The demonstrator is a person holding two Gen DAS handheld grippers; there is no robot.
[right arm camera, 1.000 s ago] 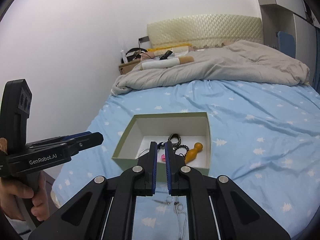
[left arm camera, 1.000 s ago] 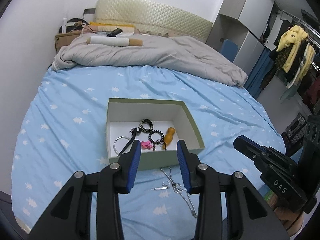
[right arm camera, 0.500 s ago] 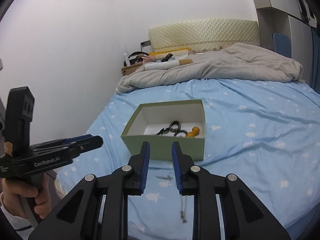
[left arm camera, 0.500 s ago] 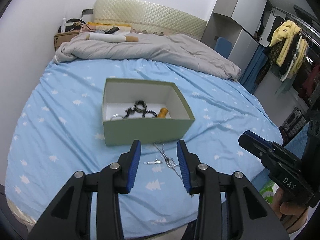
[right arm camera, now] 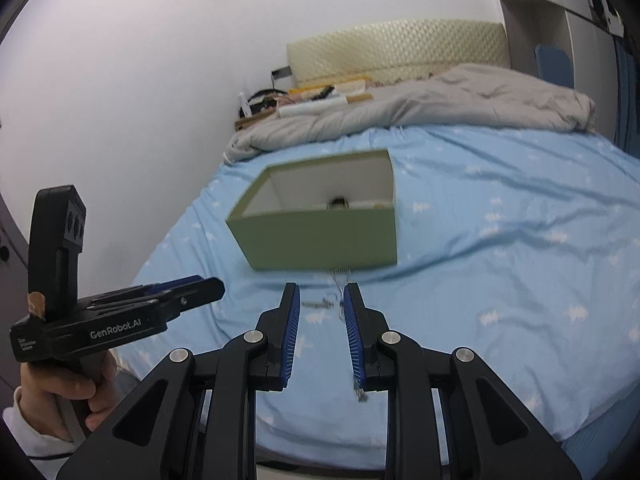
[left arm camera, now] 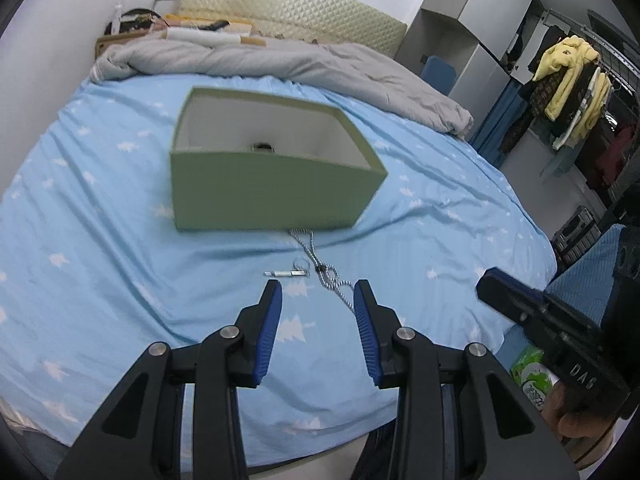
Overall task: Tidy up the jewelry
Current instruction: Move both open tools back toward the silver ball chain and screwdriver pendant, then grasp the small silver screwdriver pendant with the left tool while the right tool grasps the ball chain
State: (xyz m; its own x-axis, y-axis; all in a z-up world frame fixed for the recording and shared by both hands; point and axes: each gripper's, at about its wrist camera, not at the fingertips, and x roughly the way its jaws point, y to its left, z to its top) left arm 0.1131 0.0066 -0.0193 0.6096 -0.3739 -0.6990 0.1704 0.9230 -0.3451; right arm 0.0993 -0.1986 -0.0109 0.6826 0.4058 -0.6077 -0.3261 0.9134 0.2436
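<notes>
Bedsheet (left arm camera: 100, 264), light blue cotton printed with small white trees, fills the middle of both views; an open sage-green rectangular cardboard box (left arm camera: 272, 196) with a white inside sits on it, in the upper centre of the left wrist view and centre of the right wrist view (right arm camera: 324, 240); only a small dark item shows over its near wall, too hidden to name. Just below the box in the left wrist view, a thin silver chain necklace (left arm camera: 324, 276) lies loose on the sheet, its upper end touching the foot of the box and its lower end trailing down toward the right blue pad; a small silver bar-shaped piece (left arm camera: 286, 273) lies just left of the chain, apart from the box.

The left gripper (left arm camera: 318, 300), black with 2 blue ribbed pads, hovers at the lower centre of its view with jaws partly apart and nothing between them; the chain's tail lies on the sheet beyond the pads, not gripped. The right gripper (right arm camera: 318, 304) stands at the lower centre of its view, jaws parted by a narrower gap and empty; the chain (right arm camera: 340, 300) runs just behind its right pad. A hand (right arm camera: 60, 396) in a white sleeve holds the left gripper at the lower left of the right wrist view. A rumpled grey duvet (left arm camera: 280, 64) lies across the top of the bed.
</notes>
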